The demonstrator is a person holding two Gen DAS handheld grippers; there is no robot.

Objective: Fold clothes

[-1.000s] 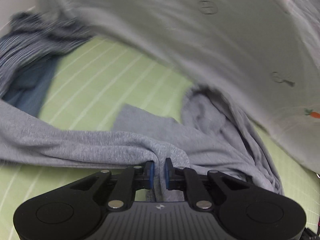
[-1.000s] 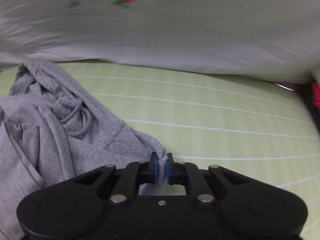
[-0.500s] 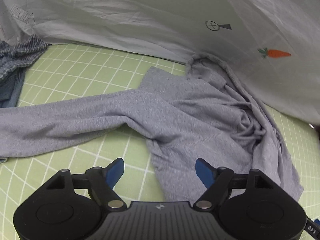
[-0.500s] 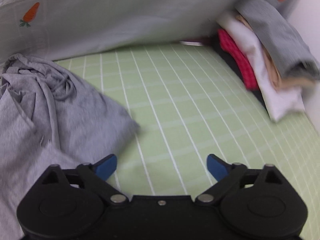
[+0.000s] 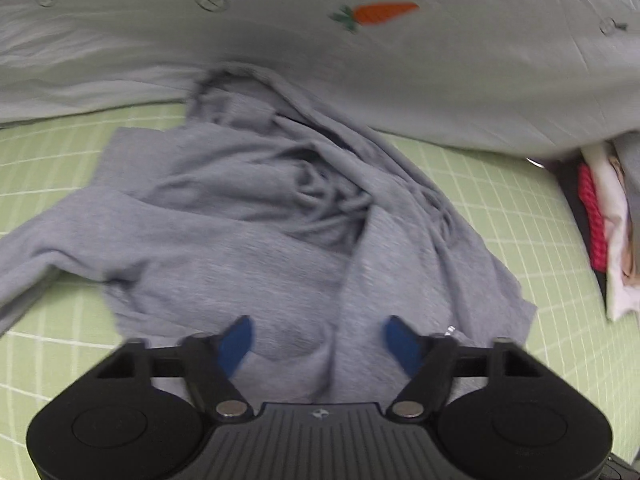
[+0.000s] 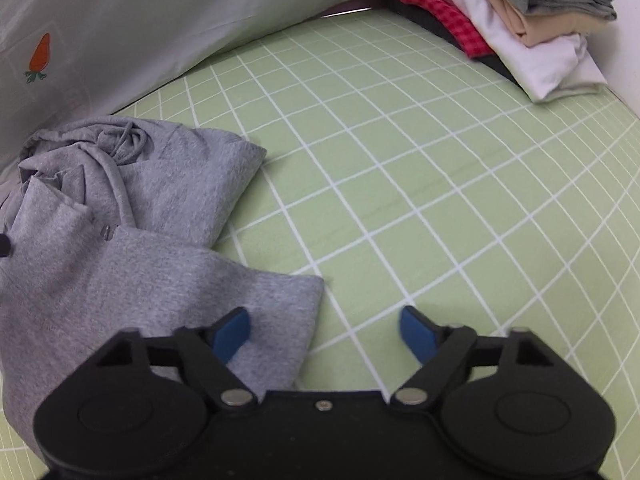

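Observation:
A grey hoodie lies crumpled on the green grid mat, one sleeve running off to the left. My left gripper is open and empty, just above the hoodie's near part. In the right wrist view the hoodie lies at the left, its hood and drawstring bunched at the back. My right gripper is open and empty over the hoodie's near right corner, its left fingertip above the cloth and its right one above the mat.
A pale sheet with a carrot print hangs along the back and shows in the right wrist view too. A stack of folded clothes sits at the mat's far right, also at the right edge of the left wrist view.
Both grippers have let go of the hoodie and opened. The hoodie now lies on the mat. Both grippers have pulled back; the left has swung right, centring the hoodie in its view.

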